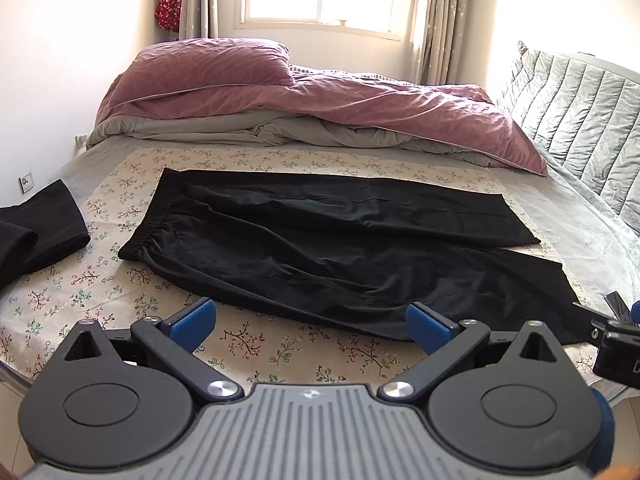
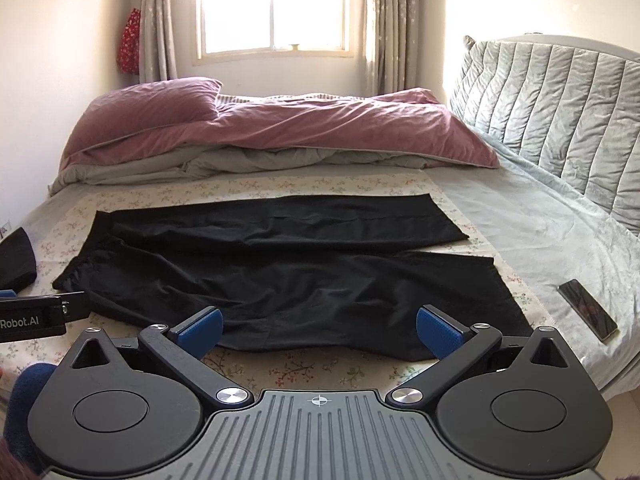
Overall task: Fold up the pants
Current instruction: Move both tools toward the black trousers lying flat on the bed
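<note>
Black pants (image 1: 320, 240) lie spread flat on a floral sheet (image 1: 100, 280) on the bed, waistband to the left, both legs reaching right. They also show in the right wrist view (image 2: 280, 272). My left gripper (image 1: 310, 326) is open and empty, hovering just before the near edge of the lower leg. My right gripper (image 2: 318, 330) is open and empty, over the near edge of the lower leg toward the hem. Each gripper's body shows at the edge of the other's view.
Another dark garment (image 1: 36, 232) lies at the left of the bed. A phone (image 2: 588, 310) lies on the grey sheet at right. A pink duvet (image 1: 320, 100) and pillow are piled at the back. A quilted grey headboard (image 2: 560, 100) stands at right.
</note>
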`<state>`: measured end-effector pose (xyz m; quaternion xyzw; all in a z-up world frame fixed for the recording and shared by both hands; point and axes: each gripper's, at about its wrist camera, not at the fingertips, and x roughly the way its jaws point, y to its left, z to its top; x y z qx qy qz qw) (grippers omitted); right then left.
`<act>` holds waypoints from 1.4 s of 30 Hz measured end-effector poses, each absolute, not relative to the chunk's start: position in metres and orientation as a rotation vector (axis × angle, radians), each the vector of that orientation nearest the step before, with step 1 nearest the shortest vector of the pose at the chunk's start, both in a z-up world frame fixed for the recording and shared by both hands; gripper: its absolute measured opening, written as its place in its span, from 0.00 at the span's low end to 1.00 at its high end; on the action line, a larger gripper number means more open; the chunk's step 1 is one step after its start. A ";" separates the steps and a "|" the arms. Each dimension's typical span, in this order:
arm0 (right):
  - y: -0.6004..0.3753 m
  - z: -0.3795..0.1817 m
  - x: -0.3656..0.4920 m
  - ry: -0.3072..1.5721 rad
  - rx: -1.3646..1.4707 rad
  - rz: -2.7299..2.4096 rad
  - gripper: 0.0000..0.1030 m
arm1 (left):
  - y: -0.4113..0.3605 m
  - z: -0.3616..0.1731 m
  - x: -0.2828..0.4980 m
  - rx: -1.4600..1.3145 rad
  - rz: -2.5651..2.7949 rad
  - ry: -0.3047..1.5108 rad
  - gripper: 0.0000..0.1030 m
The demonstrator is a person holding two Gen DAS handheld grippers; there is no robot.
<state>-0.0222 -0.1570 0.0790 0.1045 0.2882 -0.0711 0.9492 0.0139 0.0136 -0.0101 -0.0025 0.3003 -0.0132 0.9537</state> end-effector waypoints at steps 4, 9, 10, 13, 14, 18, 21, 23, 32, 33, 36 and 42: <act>-0.161 0.080 -0.019 0.564 0.227 -0.149 1.00 | 0.014 -0.010 0.015 -0.011 -0.035 0.594 1.00; -0.161 0.080 -0.021 0.560 0.227 -0.157 1.00 | 0.012 -0.010 0.015 -0.023 -0.054 0.573 1.00; -0.161 0.080 -0.021 0.563 0.226 -0.158 1.00 | 0.012 -0.009 0.015 -0.024 -0.060 0.569 1.00; -0.162 0.080 -0.022 0.570 0.228 -0.167 1.00 | 0.010 -0.009 0.015 -0.016 -0.072 0.583 1.00; -0.162 0.081 -0.022 0.573 0.226 -0.170 1.00 | 0.010 -0.008 0.015 -0.012 -0.074 0.587 1.00; -0.161 0.084 -0.021 0.600 0.217 -0.172 1.00 | 0.014 -0.008 0.016 -0.014 -0.075 0.586 1.00; -0.160 0.086 -0.021 0.577 0.220 -0.165 1.00 | 0.017 -0.007 0.016 -0.029 -0.074 0.567 1.00; -0.160 0.086 -0.020 0.559 0.227 -0.155 1.00 | 0.019 -0.007 0.018 -0.032 -0.072 0.563 1.00; -0.168 0.041 0.016 0.627 0.295 -0.109 1.00 | 0.065 -0.014 0.050 -0.130 -0.017 0.567 1.00; -0.173 0.038 0.018 0.617 0.328 -0.108 1.00 | 0.073 -0.016 0.056 -0.150 0.000 0.575 1.00; -0.185 0.034 0.021 0.576 0.365 -0.136 1.00 | 0.095 -0.023 0.075 -0.197 0.025 0.595 1.00; -0.204 0.004 0.050 0.591 0.275 -0.166 1.00 | 0.132 -0.050 0.126 -0.242 0.046 0.655 1.00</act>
